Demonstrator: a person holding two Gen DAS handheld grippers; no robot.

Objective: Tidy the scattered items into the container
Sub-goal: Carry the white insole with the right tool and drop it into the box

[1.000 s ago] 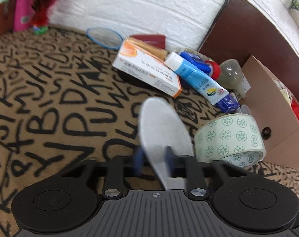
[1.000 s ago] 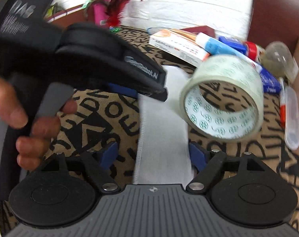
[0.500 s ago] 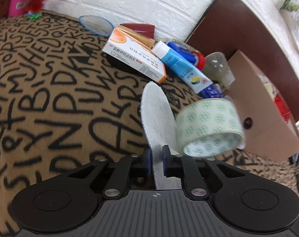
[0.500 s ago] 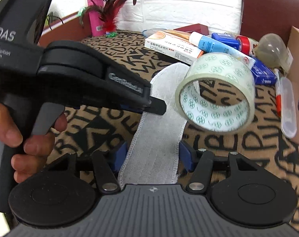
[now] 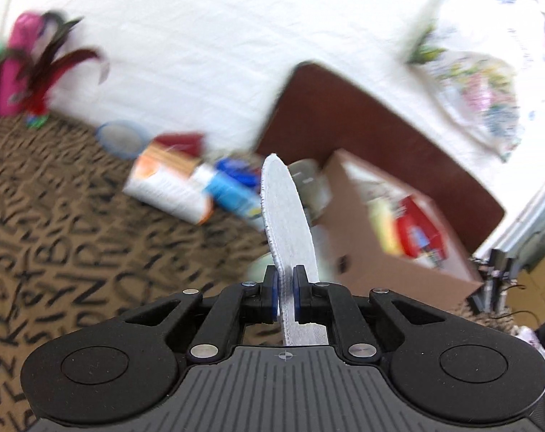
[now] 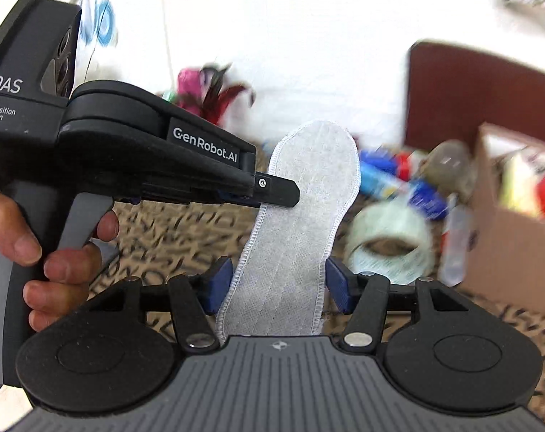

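Observation:
My left gripper [image 5: 285, 297] is shut on a white fabric insole [image 5: 285, 212] and holds it edge-up above the patterned cloth. In the right wrist view the left gripper [image 6: 278, 194] pinches the insole [image 6: 305, 216], which stands between the spread fingers of my open right gripper [image 6: 278, 288]. The right pads look close to the insole's edges without pressing it. The brown cardboard box [image 5: 387, 230] stands open to the right, with red and yellow packs inside; it also shows in the right wrist view [image 6: 510, 230].
A tape roll [image 6: 389, 239] lies on the letter-print cloth [image 5: 56, 234] near the box. A white-orange carton [image 5: 168, 187], blue tubes [image 5: 229, 190] and a clear bottle [image 6: 449, 165] lie by the wall. A dark brown board [image 5: 362, 126] stands behind the box.
The insole has been lifted off the cloth by the left gripper and now stands upright. The tape roll has dropped back flat onto the cloth. Both views are tilted upward.

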